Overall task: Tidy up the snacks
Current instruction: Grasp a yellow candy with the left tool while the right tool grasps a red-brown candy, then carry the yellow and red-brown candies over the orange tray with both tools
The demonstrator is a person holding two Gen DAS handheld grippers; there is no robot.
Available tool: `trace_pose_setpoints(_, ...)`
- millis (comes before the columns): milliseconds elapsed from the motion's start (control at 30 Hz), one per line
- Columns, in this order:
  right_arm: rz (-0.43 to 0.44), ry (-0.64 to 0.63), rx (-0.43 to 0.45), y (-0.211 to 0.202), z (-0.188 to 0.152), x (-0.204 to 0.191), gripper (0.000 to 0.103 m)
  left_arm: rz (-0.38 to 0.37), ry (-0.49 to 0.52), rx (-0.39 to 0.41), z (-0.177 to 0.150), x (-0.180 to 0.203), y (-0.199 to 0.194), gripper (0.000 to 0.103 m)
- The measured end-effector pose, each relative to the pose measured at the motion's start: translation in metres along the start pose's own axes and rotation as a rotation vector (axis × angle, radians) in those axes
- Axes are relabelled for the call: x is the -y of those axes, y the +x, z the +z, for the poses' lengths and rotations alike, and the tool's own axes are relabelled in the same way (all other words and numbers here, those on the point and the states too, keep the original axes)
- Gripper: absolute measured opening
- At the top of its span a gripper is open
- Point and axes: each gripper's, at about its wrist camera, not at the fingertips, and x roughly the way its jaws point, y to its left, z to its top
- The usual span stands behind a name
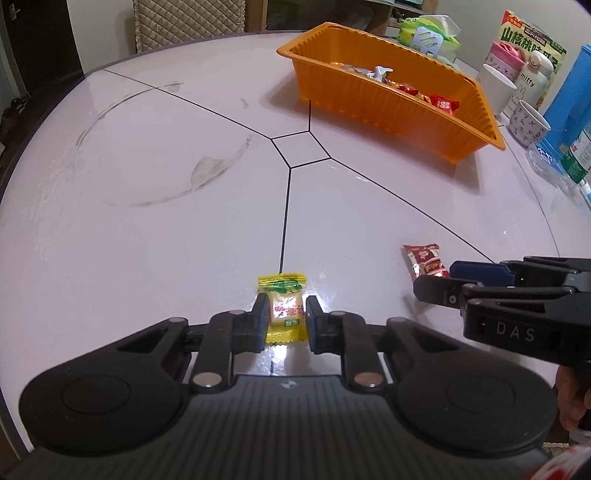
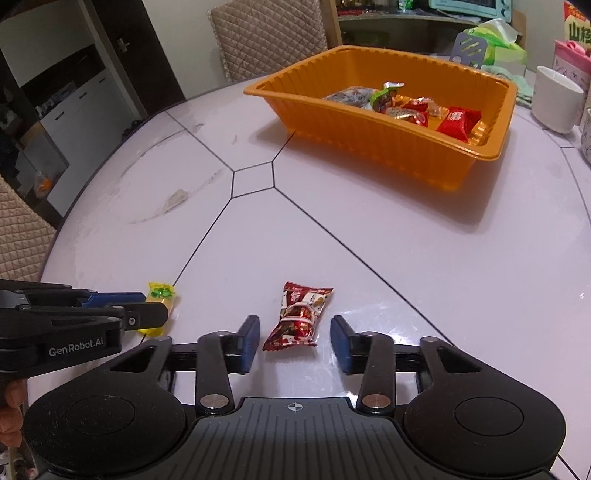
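A yellow wrapped snack (image 1: 283, 307) lies on the white table between the pads of my left gripper (image 1: 285, 309), which is closed onto its sides; it also shows in the right wrist view (image 2: 159, 295). A red wrapped snack (image 2: 297, 318) lies on the table between the fingers of my right gripper (image 2: 295, 338), which is open with gaps on both sides. The red snack also shows in the left wrist view (image 1: 424, 260). An orange tray (image 2: 373, 142) holding several wrapped snacks stands farther back on the table.
White mugs (image 1: 496, 88), a blue box (image 1: 572, 99), a green tissue pack (image 1: 430, 35) and a snack bag (image 1: 532, 37) crowd the table's far right. Quilted chairs (image 2: 269, 37) stand behind the table. The table edge (image 2: 55, 229) curves at left.
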Motion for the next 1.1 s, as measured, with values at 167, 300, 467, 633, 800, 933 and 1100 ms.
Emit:
trace_pose_setpoints(167,-0.006,-0.006,0.015,0.001,0.003,-0.002,0.043,0.005,0.006,-0.003,0.002,0.001,0.001,0.018)
trace_pose_setpoints(300,-0.023,-0.031,0.009,0.004,0.004,-0.007,0.031,0.007,0.012,-0.005,0.003,0.002,0.002,0.018)
trace_pose_setpoints(467,-0.035,-0.056,0.005,0.005,0.003,-0.011,0.022,0.01,0.021,-0.005,0.003,0.002,0.002,0.018)
trace_pose_setpoints(633,-0.033,-0.061,0.002,0.005,0.003,-0.011,0.021,0.008,0.023,-0.007,0.004,0.002,0.002,0.018)
trace_pose_setpoints(800,-0.021,-0.06,0.0,0.003,0.004,-0.011,0.021,0.001,0.028,-0.009,0.004,0.003,0.002,0.018)
trace_pose_setpoints(933,0.004,-0.04,0.008,-0.003,0.007,-0.01,0.02,-0.012,0.032,0.002,0.006,0.004,-0.002,0.018)
trace_pose_setpoints(1100,0.024,-0.004,0.025,-0.014,0.013,-0.003,0.02,-0.028,0.032,0.03,0.014,0.006,-0.013,0.018)
